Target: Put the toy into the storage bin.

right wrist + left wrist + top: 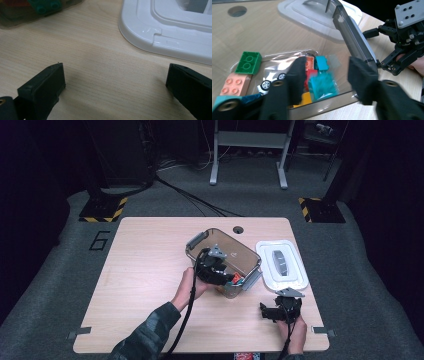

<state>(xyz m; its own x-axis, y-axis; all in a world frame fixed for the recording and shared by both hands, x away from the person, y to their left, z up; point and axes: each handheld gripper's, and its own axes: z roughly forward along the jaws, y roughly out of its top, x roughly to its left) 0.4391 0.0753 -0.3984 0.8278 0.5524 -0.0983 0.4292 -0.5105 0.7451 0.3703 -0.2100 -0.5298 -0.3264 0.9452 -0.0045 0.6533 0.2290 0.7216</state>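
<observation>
1. Left claw (323,75): jaws apart, inside clear box (247,261), just above teal brick (322,86).
2. Box near counter (150,270) middle; bricks at its near end.
3. Right claw (112,87): wide apart, empty, near counter's front right corner beside white lid (170,32).

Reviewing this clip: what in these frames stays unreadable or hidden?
- Teal brick between the left hand-held gripper jaws: blurred in the left gripper view, contact unclear.
- Bin contents: too small in the high view.
- White lid: cut off by the right gripper view's edge.
</observation>
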